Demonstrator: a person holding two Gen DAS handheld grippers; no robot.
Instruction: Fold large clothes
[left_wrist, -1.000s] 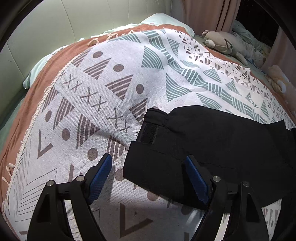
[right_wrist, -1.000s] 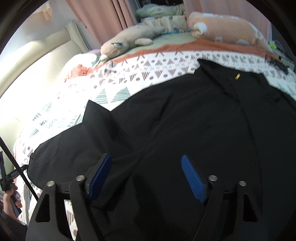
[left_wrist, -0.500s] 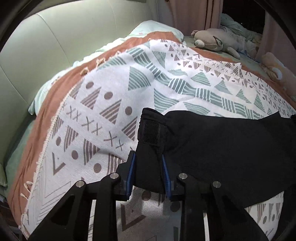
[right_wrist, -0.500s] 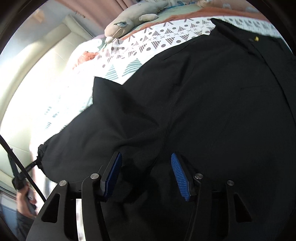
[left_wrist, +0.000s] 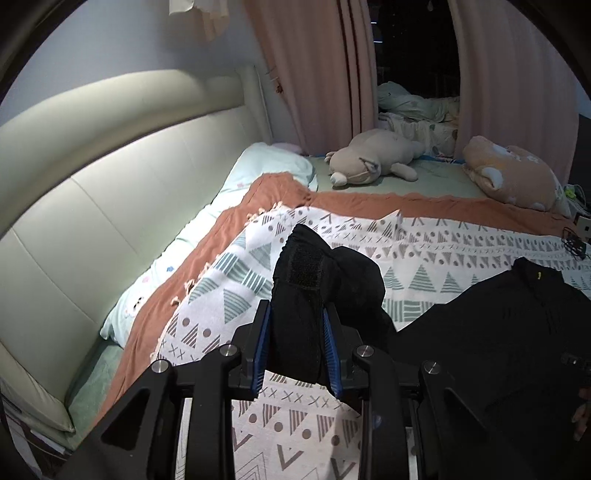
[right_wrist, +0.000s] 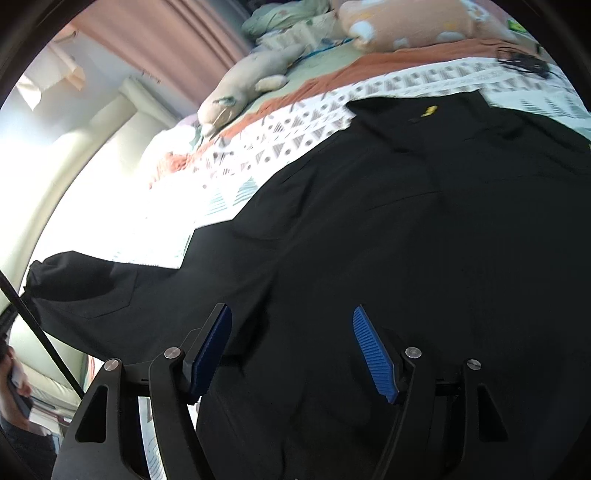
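A large black jacket lies spread on a patterned white blanket on the bed. My left gripper is shut on the jacket's sleeve cuff, which has a velcro strap, and holds it lifted above the blanket. The jacket's body and collar lie to the right. My right gripper is open just above the jacket's body, with nothing between its blue pads. The lifted sleeve shows at the left of the right wrist view.
A cream padded headboard runs along the left. A beige plush toy and an orange plush lie at the far side of the bed. Pink curtains hang behind. A pale pillow lies by the headboard.
My left gripper closed on the sleeve cuff and lifted it off the blanket. My right gripper narrowed, then opened again, staying over the jacket's body.
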